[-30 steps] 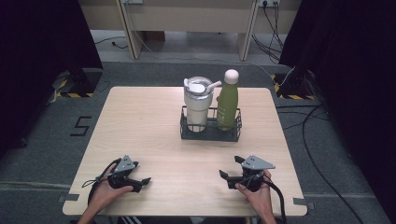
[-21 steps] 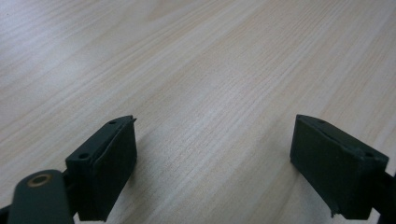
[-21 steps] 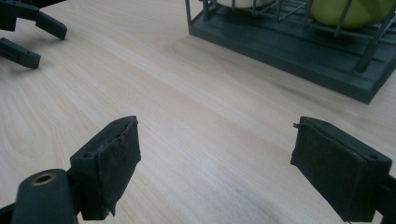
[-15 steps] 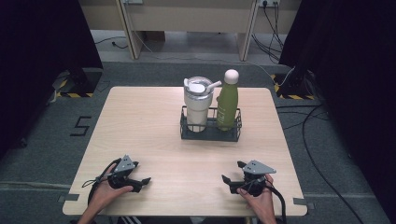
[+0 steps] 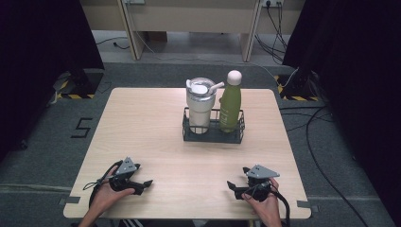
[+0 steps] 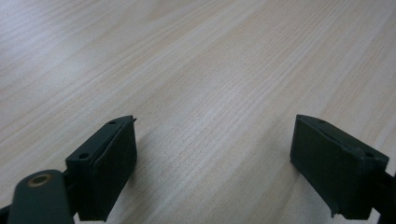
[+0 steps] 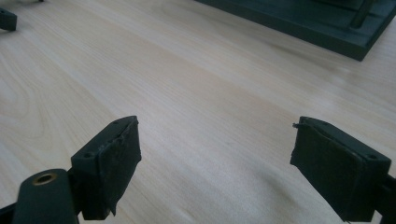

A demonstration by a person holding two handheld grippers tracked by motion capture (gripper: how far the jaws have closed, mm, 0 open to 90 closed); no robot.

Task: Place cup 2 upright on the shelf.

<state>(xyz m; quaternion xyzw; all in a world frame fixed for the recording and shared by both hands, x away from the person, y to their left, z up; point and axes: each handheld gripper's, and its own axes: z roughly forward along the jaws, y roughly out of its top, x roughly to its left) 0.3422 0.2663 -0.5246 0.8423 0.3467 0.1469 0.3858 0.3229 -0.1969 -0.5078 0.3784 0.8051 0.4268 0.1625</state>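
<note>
A black wire caddy (image 5: 213, 135) stands at the middle of the wooden table (image 5: 156, 123). In it are a white lidded tumbler (image 5: 198, 106) with a straw on the left and a green bottle (image 5: 230, 108) with a pale cap on the right. My left gripper (image 5: 144, 185) rests near the front left edge, held by a hand. Its jaws are open over bare wood (image 6: 215, 154). My right gripper (image 5: 232, 187) rests near the front right edge, also open with nothing between the jaws (image 7: 215, 154). The caddy's base (image 7: 303, 23) lies ahead of it.
Dark curtains flank the table on both sides. Cables (image 5: 326, 142) trail over the grey carpet at the right. A wooden bench's legs (image 5: 132, 28) stand beyond the far edge. Bare wood lies between the grippers and the caddy.
The right gripper has shifted slightly toward the near edge of the table. The left gripper, the caddy and the two drink containers have stayed put.
</note>
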